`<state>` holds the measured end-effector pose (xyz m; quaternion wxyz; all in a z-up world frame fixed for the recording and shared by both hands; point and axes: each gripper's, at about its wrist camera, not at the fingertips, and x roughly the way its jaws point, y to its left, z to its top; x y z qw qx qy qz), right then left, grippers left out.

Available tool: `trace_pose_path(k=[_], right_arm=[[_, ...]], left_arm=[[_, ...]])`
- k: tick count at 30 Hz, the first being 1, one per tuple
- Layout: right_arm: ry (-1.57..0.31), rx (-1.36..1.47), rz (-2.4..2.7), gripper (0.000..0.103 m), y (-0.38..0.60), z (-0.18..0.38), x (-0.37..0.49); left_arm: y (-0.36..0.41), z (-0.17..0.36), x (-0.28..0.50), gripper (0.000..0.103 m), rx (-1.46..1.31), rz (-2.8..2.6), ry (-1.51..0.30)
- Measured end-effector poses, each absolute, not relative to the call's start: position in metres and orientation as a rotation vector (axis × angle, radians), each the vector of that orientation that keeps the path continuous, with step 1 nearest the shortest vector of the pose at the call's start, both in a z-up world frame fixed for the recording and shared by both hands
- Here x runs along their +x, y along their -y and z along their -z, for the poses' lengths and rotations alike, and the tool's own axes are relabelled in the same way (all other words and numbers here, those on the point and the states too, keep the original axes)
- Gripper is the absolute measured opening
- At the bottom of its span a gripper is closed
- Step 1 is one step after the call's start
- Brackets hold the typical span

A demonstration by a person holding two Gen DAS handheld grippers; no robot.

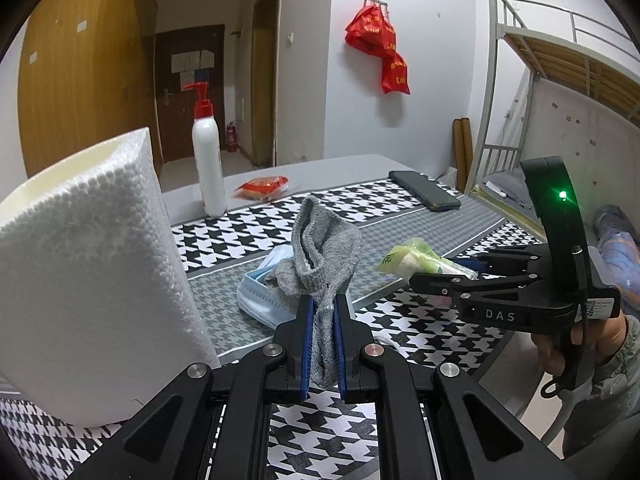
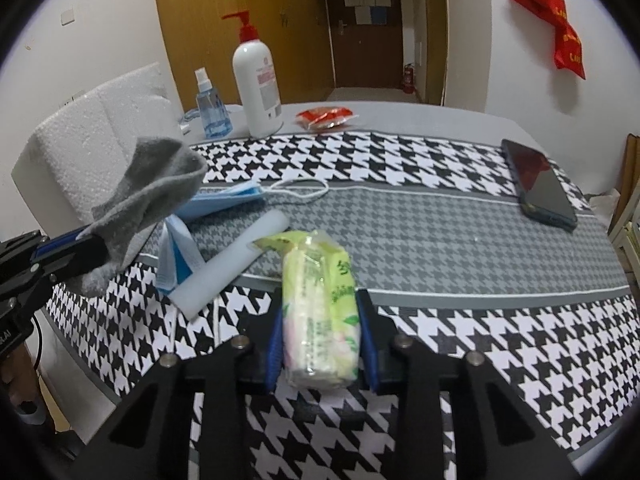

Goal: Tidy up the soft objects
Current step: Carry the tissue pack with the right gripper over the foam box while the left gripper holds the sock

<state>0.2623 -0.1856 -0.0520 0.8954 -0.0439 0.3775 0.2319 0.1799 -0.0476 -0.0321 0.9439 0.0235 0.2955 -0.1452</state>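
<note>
A grey sock (image 1: 324, 240) stands up from my left gripper (image 1: 322, 300), which is shut on its lower part; the right wrist view shows the same sock (image 2: 160, 176) held above the table's left side. My right gripper (image 2: 320, 300) has both blue pads against a green and white tissue pack (image 2: 316, 280) lying on the houndstooth cloth (image 2: 440, 232). In the left wrist view that pack (image 1: 416, 260) sticks out of the right gripper (image 1: 440, 276). A blue face mask (image 2: 224, 200) lies under and behind the sock, beside a white foam stick (image 2: 232, 260).
A white foam box (image 1: 88, 280) stands close on the left. Behind are a white pump bottle (image 2: 258, 80), a blue spray bottle (image 2: 212, 108) and a red packet (image 2: 324, 116). A dark phone (image 2: 540, 184) lies at the right. A bunk bed frame (image 1: 520, 80) stands past the table.
</note>
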Motion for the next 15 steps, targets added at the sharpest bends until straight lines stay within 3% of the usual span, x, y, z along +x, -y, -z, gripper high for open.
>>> trace_pose_path(k=[15], right_arm=[[-0.665, -0.08, -0.481, 0.037, 0.192, 0.014, 0.222]], left_arm=[[0.043, 0.009, 0.148, 0.01, 0.057, 0.291, -0.535]])
